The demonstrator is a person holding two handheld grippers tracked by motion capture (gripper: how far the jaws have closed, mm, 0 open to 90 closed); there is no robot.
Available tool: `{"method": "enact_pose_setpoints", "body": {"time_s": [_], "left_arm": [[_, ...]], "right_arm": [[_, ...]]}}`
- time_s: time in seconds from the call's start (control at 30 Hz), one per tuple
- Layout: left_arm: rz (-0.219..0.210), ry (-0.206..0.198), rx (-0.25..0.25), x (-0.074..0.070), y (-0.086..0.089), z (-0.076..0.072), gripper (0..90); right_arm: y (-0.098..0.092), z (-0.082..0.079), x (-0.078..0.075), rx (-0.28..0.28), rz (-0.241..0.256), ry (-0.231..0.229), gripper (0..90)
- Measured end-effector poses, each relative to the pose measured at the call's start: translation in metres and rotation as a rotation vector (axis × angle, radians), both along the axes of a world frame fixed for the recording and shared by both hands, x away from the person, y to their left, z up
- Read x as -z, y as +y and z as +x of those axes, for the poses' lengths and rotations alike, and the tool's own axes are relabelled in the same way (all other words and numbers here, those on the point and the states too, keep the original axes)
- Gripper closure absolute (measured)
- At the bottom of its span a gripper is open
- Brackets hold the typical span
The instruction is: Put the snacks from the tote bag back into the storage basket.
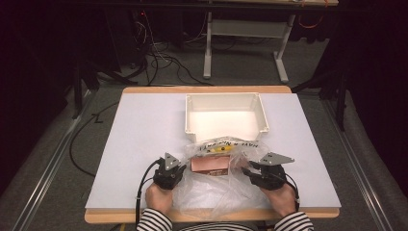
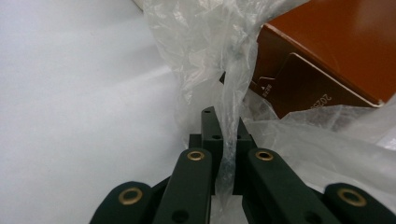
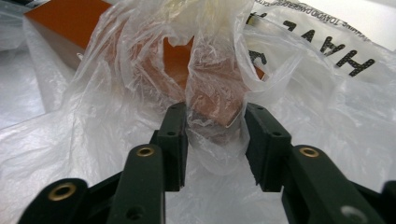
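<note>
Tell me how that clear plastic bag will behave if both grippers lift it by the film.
The plastic bag is thin and crumpled, so it will likely sag and stretch. The brown box inside may slide or swing. Film pinched in the left gripper looks slick and might slip.

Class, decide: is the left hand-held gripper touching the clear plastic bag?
Touching. The left gripper view shows the left hand-held gripper with its jaws pinched on a fold of the plastic bag.
</note>
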State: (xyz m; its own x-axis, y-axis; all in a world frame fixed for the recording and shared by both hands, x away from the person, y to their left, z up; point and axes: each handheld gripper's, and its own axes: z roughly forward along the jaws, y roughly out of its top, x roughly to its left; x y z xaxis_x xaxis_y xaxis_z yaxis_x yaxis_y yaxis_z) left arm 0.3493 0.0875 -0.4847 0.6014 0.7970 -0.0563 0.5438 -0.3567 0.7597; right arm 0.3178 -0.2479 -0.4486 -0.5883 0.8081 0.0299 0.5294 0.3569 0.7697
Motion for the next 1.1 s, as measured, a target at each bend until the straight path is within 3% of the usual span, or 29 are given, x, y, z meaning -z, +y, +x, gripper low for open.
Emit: {"method": "enact_pose_setpoints", "body": {"time_s": [0.07,0.13,0.23,0.37,0.5,0.7,0.77,0.87,0.93,1.1], "left_arm": [[0.004,-0.002,-0.007,0.000,0.000,0.002,90.0],[-0.004,0.009,-0.019,-0.001,0.002,0.007,90.0],[-0.001,0.006,-0.023,0.000,0.002,0.007,90.0],[-0.004,0.006,-0.019,0.000,0.002,0.008,90.0],[0.002,0.004,-0.017,0.000,0.002,0.013,90.0],[0.007,-0.001,-0.016,0.000,0.001,0.016,90.0],[0.004,-0.003,-0.015,0.000,0.002,0.016,90.0],[0.011,-0.010,-0.014,0.001,0.001,0.015,90.0],[0.013,-0.013,-0.014,0.001,0.000,0.015,90.0],[-0.002,-0.007,-0.014,0.001,0.002,0.016,90.0]], "right_arm": [[0.000,0.002,0.000,-0.002,0.000,-0.003,66.2],[-0.004,0.005,0.000,0.007,0.001,-0.004,79.5],[-0.009,0.001,0.000,0.007,-0.008,-0.017,88.7],[-0.017,-0.003,0.001,0.015,-0.022,-0.017,89.8],[-0.037,-0.006,0.010,0.060,-0.036,0.037,90.0],[-0.048,-0.003,0.019,0.095,-0.054,0.069,89.7],[-0.047,0.000,0.020,0.102,-0.062,0.072,87.6],[-0.043,0.001,0.021,0.112,-0.065,0.078,77.5],[-0.043,-0.005,0.013,0.108,-0.048,0.054,68.4],[-0.049,-0.009,-0.003,0.115,0.000,0.015,59.2]]}}
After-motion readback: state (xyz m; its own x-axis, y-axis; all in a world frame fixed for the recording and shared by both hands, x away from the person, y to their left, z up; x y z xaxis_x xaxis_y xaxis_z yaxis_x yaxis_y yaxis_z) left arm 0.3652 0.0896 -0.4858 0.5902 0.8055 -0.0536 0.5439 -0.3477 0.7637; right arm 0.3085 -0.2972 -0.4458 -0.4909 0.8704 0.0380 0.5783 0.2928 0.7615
